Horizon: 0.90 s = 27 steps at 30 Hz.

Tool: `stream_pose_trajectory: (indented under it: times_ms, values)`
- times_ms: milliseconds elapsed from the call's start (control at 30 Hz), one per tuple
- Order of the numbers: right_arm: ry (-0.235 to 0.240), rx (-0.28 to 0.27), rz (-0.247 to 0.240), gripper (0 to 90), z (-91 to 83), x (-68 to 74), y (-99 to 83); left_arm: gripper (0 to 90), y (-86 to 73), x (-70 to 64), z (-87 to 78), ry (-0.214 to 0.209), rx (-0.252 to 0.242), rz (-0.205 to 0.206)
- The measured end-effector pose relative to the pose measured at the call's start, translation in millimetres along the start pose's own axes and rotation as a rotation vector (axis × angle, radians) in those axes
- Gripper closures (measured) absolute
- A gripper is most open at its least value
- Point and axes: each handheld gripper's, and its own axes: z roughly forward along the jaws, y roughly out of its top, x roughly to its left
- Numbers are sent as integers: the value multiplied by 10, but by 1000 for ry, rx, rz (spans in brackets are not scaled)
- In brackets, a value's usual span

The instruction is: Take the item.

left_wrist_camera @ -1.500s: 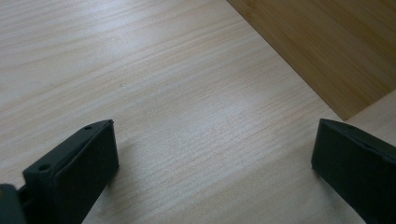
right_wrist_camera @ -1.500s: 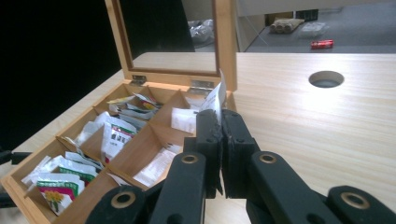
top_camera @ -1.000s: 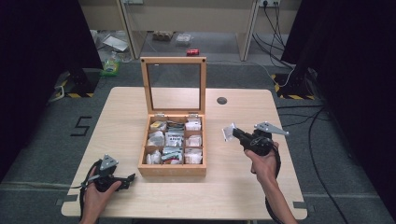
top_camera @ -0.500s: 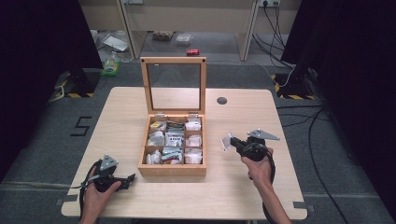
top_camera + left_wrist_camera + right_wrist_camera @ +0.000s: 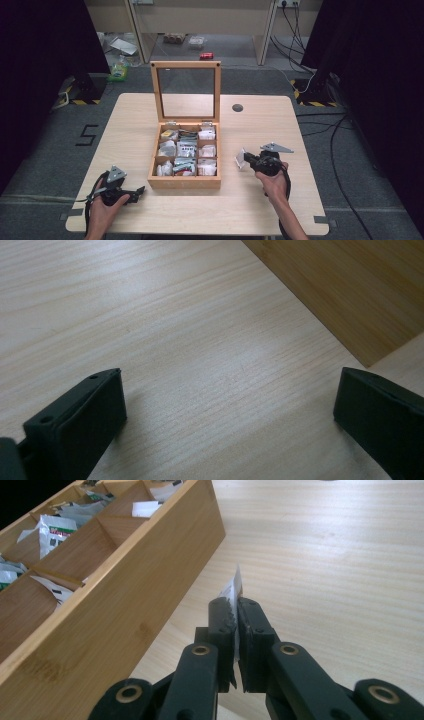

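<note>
A wooden box [image 5: 184,183] with its glass lid [image 5: 186,90] raised stands mid-table, its compartments holding several white packets [image 5: 187,149]. To the right of the box, low over the table, my right gripper [image 5: 246,159] is shut on a white packet [image 5: 241,158]; in the right gripper view the packet [image 5: 233,588] sticks up edge-on between the closed jaws of that gripper [image 5: 237,611], beside the box wall [image 5: 145,600]. My left gripper [image 5: 136,192] rests on the table at the front left, open, with bare wood between its fingers [image 5: 87,415] and the box corner [image 5: 360,295] ahead.
A dark round hole [image 5: 237,107] marks the table top behind the box. Beyond the far edge, the floor carries cables [image 5: 320,125] and scattered items [image 5: 120,70]. Bare table [image 5: 130,130] lies left of the box.
My right gripper, still holding the packet, has moved down and toward the near edge, staying right of the box. The left gripper has not moved.
</note>
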Motion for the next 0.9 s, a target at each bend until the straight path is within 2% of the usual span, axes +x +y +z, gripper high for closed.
stream_pose_trajectory:
  times_ms: [467,900]
  values:
    - [2,37,-3,843,79,0,-72,0,0,-1,0,0,0,0]
    - [-40,63,-12,802,89,-67,-105,0,0,-1,-1,0,0,1]
